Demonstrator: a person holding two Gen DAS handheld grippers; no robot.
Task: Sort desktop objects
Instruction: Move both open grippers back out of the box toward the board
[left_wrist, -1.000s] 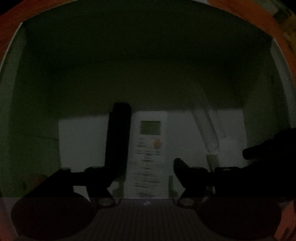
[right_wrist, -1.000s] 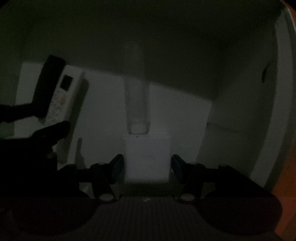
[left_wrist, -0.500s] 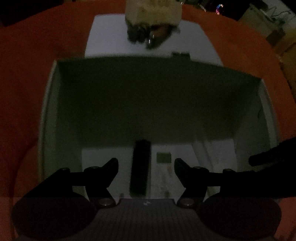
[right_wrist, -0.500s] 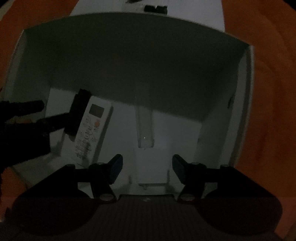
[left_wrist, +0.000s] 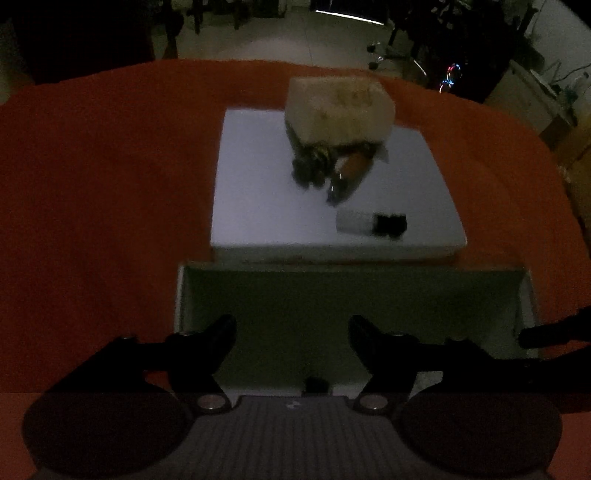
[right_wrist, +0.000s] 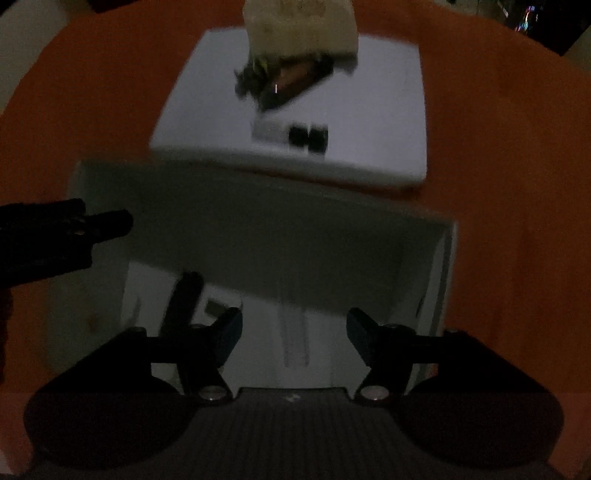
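Both grippers hang above a white open box (left_wrist: 181, 295) (right_wrist: 448, 280) on an orange tablecloth. My left gripper (left_wrist: 291, 332) is open and empty over the box. My right gripper (right_wrist: 294, 325) is open and empty too. Inside the box lie a black remote (right_wrist: 183, 302), a white remote half hidden beside it (right_wrist: 214, 306) and a clear tube with a white block (right_wrist: 293, 343). Behind the box, a white slab (left_wrist: 258, 206) (right_wrist: 369, 110) carries a small white-and-black item (left_wrist: 371, 223) (right_wrist: 290, 133).
A pale block (left_wrist: 338, 107) (right_wrist: 301, 27) stands at the back of the slab, with a dark green bundle (left_wrist: 310, 166) and a brown object (left_wrist: 351, 168) in front of it. Orange cloth (left_wrist: 103, 203) surrounds everything. A dim room lies beyond.
Both grippers have risen out of the box and pulled back, open and empty. The remotes and the tube with its block stay inside. The slab behind has come into view.
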